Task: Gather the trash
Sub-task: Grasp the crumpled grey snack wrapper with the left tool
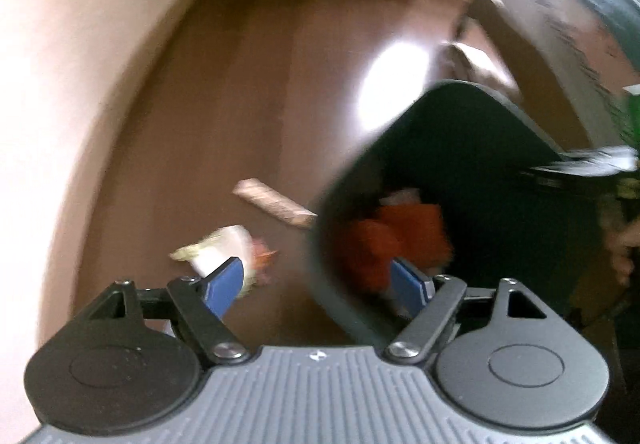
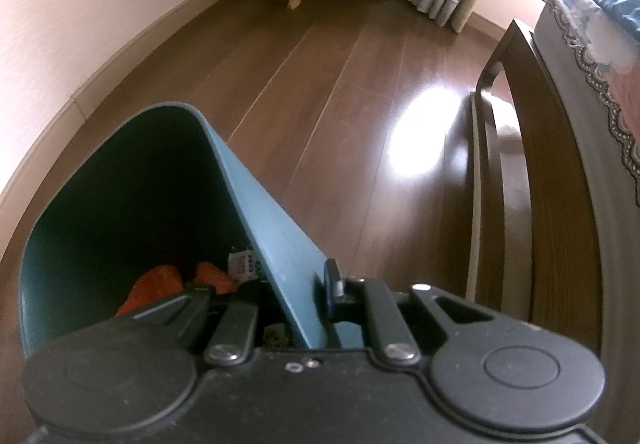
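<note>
Clamped in my right gripper [image 2: 320,284] is the rim of the teal bin [image 2: 256,203], one jaw inside its wall, one outside, pressed together on it. Orange trash [image 2: 160,286] lies at the bottom of the bin, with a small printed wrapper [image 2: 242,264] beside it. My left gripper [image 1: 320,280] has its jaws wide apart with nothing between them, straddling the bin's near edge [image 1: 320,252]. On the wooden floor [image 1: 240,103] just left of the bin lie a crumpled pale wrapper [image 1: 218,250] and a flat tan packet [image 1: 274,201], both blurred. Beyond them the floor runs open to the wall [image 1: 60,63] on the left. A dark wooden frame [image 2: 504,163] borders the floor on the right.
</note>
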A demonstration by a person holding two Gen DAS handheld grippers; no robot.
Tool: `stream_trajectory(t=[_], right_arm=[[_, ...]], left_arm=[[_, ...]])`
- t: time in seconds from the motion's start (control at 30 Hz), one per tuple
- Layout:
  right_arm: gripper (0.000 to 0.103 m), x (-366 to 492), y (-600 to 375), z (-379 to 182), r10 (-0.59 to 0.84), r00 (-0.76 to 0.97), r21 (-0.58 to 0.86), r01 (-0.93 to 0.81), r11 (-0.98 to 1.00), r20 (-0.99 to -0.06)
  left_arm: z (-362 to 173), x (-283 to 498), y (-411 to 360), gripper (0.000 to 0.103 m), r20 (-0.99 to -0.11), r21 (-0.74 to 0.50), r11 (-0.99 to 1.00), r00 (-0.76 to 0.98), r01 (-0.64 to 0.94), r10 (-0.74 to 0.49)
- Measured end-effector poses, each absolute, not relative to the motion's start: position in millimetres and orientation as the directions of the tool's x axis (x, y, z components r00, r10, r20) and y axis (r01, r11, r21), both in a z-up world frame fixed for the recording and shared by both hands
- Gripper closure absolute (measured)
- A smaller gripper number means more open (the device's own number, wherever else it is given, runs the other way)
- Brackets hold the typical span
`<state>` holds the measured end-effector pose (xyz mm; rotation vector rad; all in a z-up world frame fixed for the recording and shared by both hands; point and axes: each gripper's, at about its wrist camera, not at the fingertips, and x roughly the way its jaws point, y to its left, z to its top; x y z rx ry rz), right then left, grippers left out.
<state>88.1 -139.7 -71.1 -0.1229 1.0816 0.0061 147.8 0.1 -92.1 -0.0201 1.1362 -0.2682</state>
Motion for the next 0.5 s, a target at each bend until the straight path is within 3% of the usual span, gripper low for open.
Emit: stream_trajectory(t=[0.13,0.27,0.5], right_arm=[[0.094,89,-138,-71,-0.066,0.462,-0.102,-0.054,0.993,-0.885],[0.094,90,-134,-70,-0.082,0.449,-0.116,-0.049,0.992,-0.890],[0.095,88,-130,-69,-0.119,0.425,-0.142,-0.021,0.990,-0.897]], left_arm=[[-124,155,48,0.023,-0.926,-0.112,0.990,0.353,0.087,-0.135],[-197,170,84,0.023,-0.966,-0.081,0.997,0.246,0.000,-0.079],[-305,181,101,0.023,-0.993,0.001,0.998,0.116,0.066,-0.007]])
